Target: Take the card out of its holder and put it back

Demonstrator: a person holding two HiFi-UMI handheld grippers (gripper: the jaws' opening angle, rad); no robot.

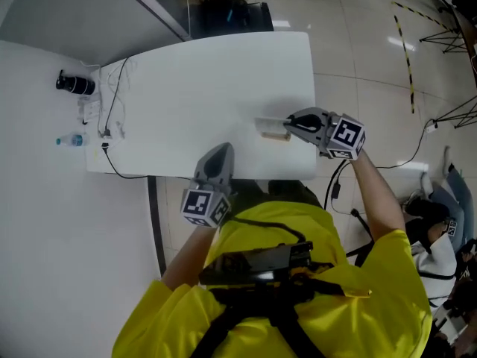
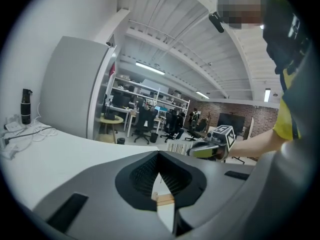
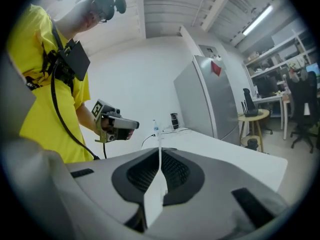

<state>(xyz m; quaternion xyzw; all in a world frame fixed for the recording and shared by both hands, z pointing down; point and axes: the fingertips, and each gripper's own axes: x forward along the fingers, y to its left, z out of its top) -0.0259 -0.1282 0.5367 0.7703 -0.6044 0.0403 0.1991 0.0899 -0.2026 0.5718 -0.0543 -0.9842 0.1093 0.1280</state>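
Right gripper [image 1: 292,123]: jaws almost fully closed, pinching the thin white card [image 3: 156,186] edge-on between the pads. It sits over the white table [image 1: 201,88], just beside the wooden card holder [image 1: 273,132]. Left gripper [image 1: 220,155]: jaws together, nothing held, tips at the table's near edge, apart from the holder.

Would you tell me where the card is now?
Right gripper view: the card is clamped edge-on in the right gripper, by the wooden holder near the table's right edge.
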